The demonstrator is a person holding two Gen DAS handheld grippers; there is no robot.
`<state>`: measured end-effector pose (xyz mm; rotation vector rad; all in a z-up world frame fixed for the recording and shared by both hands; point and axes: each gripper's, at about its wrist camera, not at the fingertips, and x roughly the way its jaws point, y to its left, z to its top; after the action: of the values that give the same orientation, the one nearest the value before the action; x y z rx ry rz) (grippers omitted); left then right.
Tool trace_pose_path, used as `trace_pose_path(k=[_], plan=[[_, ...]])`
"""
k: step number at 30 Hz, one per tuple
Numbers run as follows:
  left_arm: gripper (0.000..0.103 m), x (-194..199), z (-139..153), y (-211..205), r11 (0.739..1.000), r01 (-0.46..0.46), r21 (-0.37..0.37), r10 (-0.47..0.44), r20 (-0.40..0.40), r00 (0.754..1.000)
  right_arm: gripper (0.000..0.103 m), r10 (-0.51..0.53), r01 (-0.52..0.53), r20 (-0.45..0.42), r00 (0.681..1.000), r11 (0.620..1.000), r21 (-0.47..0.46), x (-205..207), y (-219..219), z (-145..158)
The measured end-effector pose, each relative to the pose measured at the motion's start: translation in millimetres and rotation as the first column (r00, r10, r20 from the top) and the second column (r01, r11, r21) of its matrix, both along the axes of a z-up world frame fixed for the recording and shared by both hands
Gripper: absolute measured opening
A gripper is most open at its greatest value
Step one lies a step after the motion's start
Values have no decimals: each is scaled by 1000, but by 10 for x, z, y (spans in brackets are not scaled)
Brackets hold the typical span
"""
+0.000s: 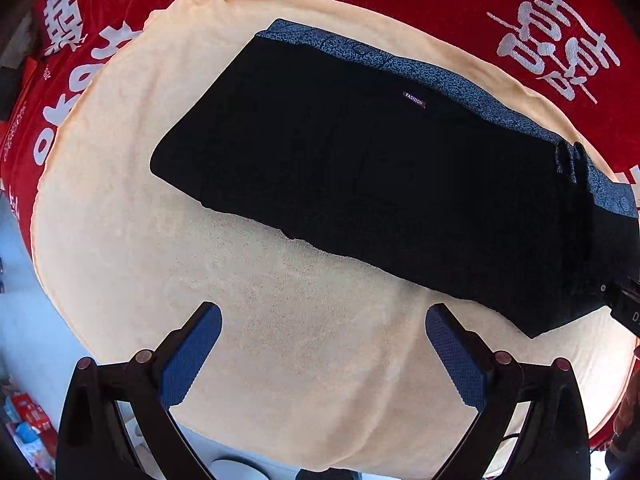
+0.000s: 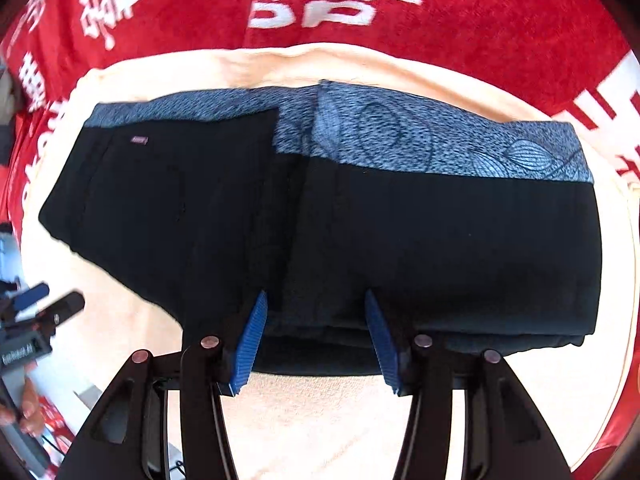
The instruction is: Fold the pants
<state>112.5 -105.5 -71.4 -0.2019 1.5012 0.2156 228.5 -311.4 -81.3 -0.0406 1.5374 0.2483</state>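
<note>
We see the black pants, with a blue patterned waistband, lying folded on the cream towel over the red cloth. Our right gripper is spread, its blue pads at the pants' near edge. Our left gripper is released above bare towel, with the pants ahead of it.

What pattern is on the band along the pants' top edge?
The band is blue-grey speckled print with dark leaf outlines; the pants are black. Clearest in right wrist view.
</note>
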Motion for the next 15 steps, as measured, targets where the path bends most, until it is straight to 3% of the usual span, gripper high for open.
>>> trace_pose_path(k=[6,15], plan=[[103,61,-14,29,1000,-8,5,8,-1,1000,56,74,-75,-14,997,997,-8,-116,105,35],[103,217,-76,-15,1000,-1,-13,1,1,1000,57,16,-13,-66,998,999,48,-188,21,58]])
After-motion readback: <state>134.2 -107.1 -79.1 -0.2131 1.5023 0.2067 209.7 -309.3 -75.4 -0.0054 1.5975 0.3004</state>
